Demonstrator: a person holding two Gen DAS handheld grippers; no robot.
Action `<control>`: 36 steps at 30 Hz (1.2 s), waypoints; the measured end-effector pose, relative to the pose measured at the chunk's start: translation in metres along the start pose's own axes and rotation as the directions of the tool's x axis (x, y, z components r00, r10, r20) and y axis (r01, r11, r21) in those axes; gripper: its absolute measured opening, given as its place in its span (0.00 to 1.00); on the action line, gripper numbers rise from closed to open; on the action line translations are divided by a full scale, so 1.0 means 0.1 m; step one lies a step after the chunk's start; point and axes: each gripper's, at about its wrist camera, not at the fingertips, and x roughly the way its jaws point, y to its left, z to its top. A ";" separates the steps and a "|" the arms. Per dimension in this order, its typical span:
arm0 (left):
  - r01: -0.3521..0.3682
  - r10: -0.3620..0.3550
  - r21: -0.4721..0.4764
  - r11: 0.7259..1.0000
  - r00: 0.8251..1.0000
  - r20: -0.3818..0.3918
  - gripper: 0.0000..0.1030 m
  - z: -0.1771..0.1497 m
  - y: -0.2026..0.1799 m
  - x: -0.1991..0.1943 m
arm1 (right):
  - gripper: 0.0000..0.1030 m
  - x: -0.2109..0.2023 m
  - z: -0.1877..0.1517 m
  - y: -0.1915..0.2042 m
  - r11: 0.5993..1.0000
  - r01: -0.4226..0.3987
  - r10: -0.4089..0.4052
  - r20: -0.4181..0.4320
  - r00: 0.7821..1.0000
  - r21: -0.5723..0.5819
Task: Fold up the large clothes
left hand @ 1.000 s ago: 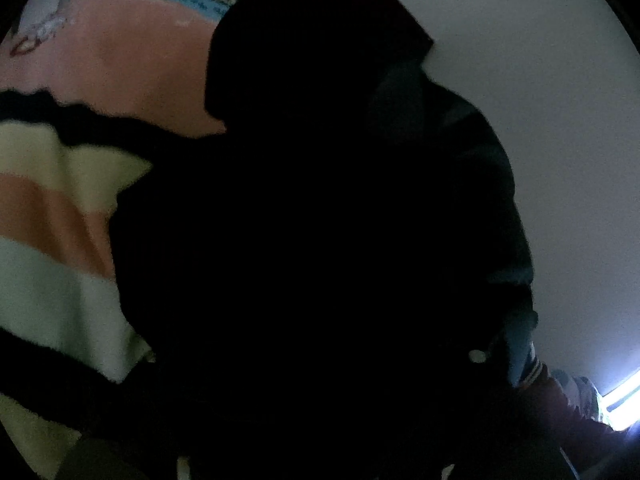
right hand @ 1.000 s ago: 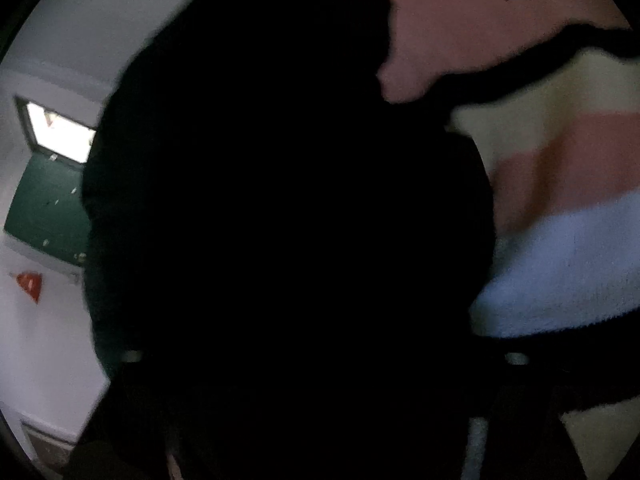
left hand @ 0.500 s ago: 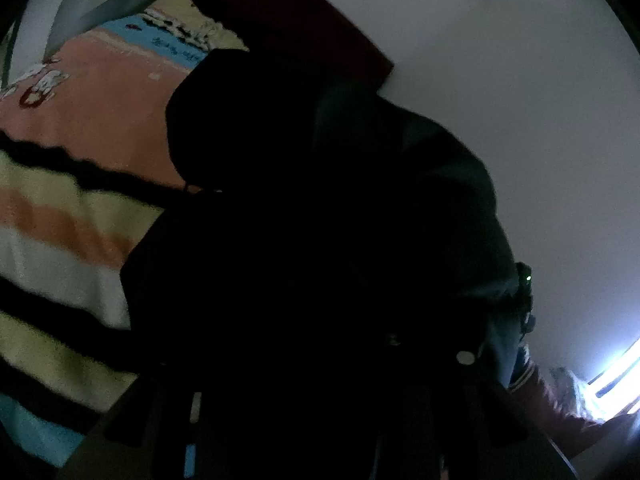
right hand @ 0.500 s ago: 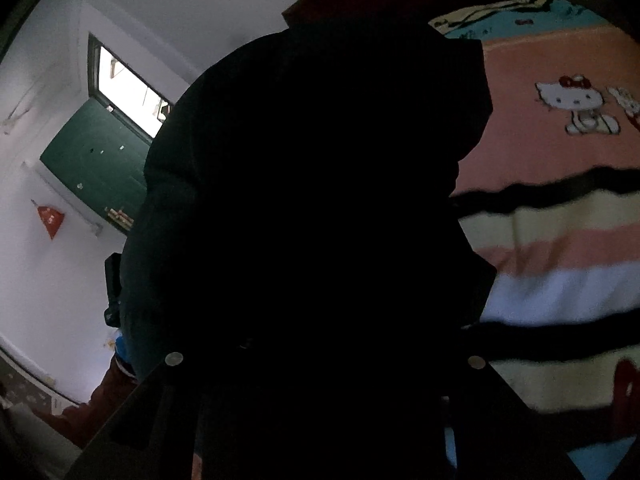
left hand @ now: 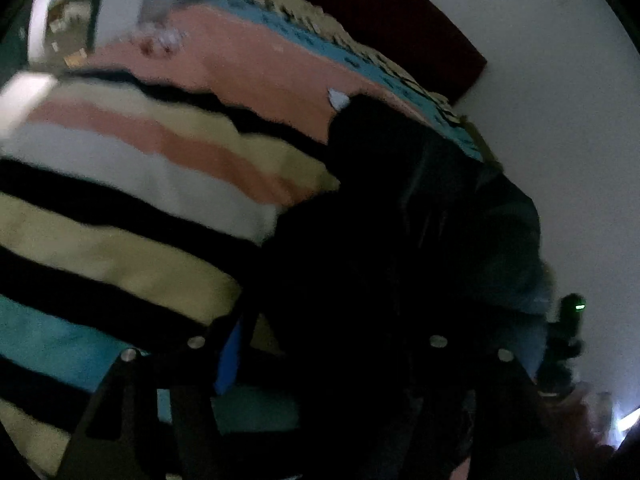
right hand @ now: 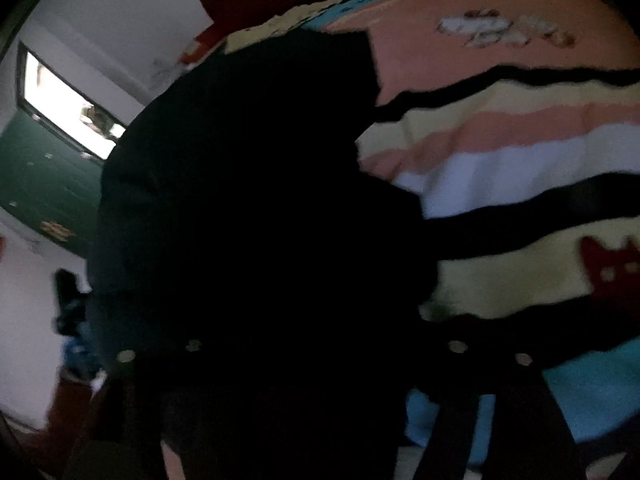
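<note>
Garment: the dark garment [left hand: 400, 248] lies in a heap on the striped blanket [left hand: 120, 168] that covers the bed, and it fills most of both wrist views. It is so dark that you cannot read its edges, sleeves or folds.

Left gripper: your left gripper [left hand: 320, 360] has just been opening. The cloth sits between and over its fingers, but the frame is too dark to show whether the pads press on it, so I cannot tell whether you have let go.

Right gripper: your right gripper [right hand: 324, 368] has likewise just been opening. The garment [right hand: 248, 208] covers the gap between its fingers, and whether it is free of the cloth I cannot tell.

Surroundings: a white wall [left hand: 560, 100] stands beyond the bed on one side, a green door [right hand: 44, 184] with a bright window [right hand: 60, 100] above it on the other.

Risk, snag: if a pad has caught the fabric while you draw away, it will likely drag the fold apart.

Risk, blind grasp: black cloth in dim light hides the hem, so your next pinch may take several layers or the blanket beneath.

Risk, uneven fold: if one side has let go and the other has not, the garment will probably land skewed.

Risk, blur: both views smear, so move slower before you close again.
</note>
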 end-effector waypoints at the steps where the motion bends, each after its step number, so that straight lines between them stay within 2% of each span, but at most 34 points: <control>1: -0.030 0.030 0.007 1.000 0.999 0.016 0.58 0.02 0.00 -0.11 | 0.73 -0.06 -0.01 -0.01 1.000 0.000 0.000 0.010 1.000 0.006; 3: -0.060 0.060 0.014 0.998 0.998 0.035 0.58 0.00 -0.05 -0.26 | 0.76 -0.16 0.05 -0.09 0.999 0.031 -0.032 0.030 0.999 0.014; 5: -0.080 0.077 0.038 0.996 0.995 0.058 0.58 0.17 -0.14 -0.35 | 0.77 -0.29 0.07 -0.03 0.995 0.099 -0.098 0.045 0.994 -0.014; 7: -0.057 0.051 0.066 0.996 0.995 0.089 0.58 0.23 -0.34 -0.41 | 0.77 -0.38 0.12 0.05 0.993 0.111 -0.108 0.072 0.992 -0.036; 11: -0.036 0.018 0.147 0.988 0.993 0.116 0.58 0.31 -0.87 -0.26 | 0.77 -0.45 0.23 0.34 0.992 0.086 -0.074 0.132 0.989 -0.088; 13: -0.036 0.014 0.196 0.980 0.993 0.115 0.58 0.35 -1.17 -0.03 | 0.77 -0.37 0.34 0.50 0.989 0.095 -0.076 0.161 0.984 -0.113; 15: -0.044 0.019 0.217 0.975 0.993 0.117 0.58 0.38 -1.35 0.14 | 0.82 -0.24 0.45 0.65 0.986 0.103 -0.077 0.191 0.979 -0.133; 18: -0.062 0.037 0.237 0.970 0.993 0.108 0.59 0.51 -1.58 0.54 | 0.83 -0.05 0.59 0.89 0.983 0.108 -0.074 0.214 0.974 -0.150; 20: -0.086 0.061 0.240 0.967 0.992 0.107 0.59 0.62 -1.66 0.82 | 0.83 0.11 0.66 0.93 0.982 0.111 -0.078 0.209 0.975 -0.155; 23: -0.129 0.108 0.246 0.961 0.989 0.097 0.61 0.76 -1.65 1.14 | 0.91 0.40 0.77 0.93 0.978 0.142 -0.109 0.200 0.974 -0.155; 25: -0.136 0.125 0.194 0.972 0.990 0.072 0.64 0.91 -1.55 1.34 | 0.96 0.55 0.84 0.83 0.980 0.145 -0.119 0.181 0.976 -0.134; 29: -0.165 0.159 0.137 0.977 0.986 0.052 0.66 1.09 -1.44 1.53 | 0.98 0.72 1.06 0.61 0.991 0.125 -0.116 0.153 0.981 -0.051; 32: -0.209 0.203 0.123 0.970 0.978 0.056 0.66 1.11 -1.42 1.48 | 0.98 0.74 1.15 0.60 0.986 0.161 -0.154 0.145 0.977 -0.035; 33: -0.238 0.230 0.124 0.963 0.971 0.070 0.66 1.09 -1.41 1.43 | 0.98 0.69 1.14 0.62 0.981 0.189 -0.181 0.156 0.971 -0.039; 34: -0.295 0.284 0.126 0.947 0.954 0.098 0.66 1.05 -1.39 1.33 | 0.98 0.63 1.12 0.63 0.974 0.221 -0.211 0.170 0.963 -0.043; 36: -0.354 0.339 0.118 0.928 0.932 0.124 0.66 1.00 -1.34 1.16 | 0.97 0.48 1.05 0.67 0.945 0.322 -0.306 0.198 0.931 -0.055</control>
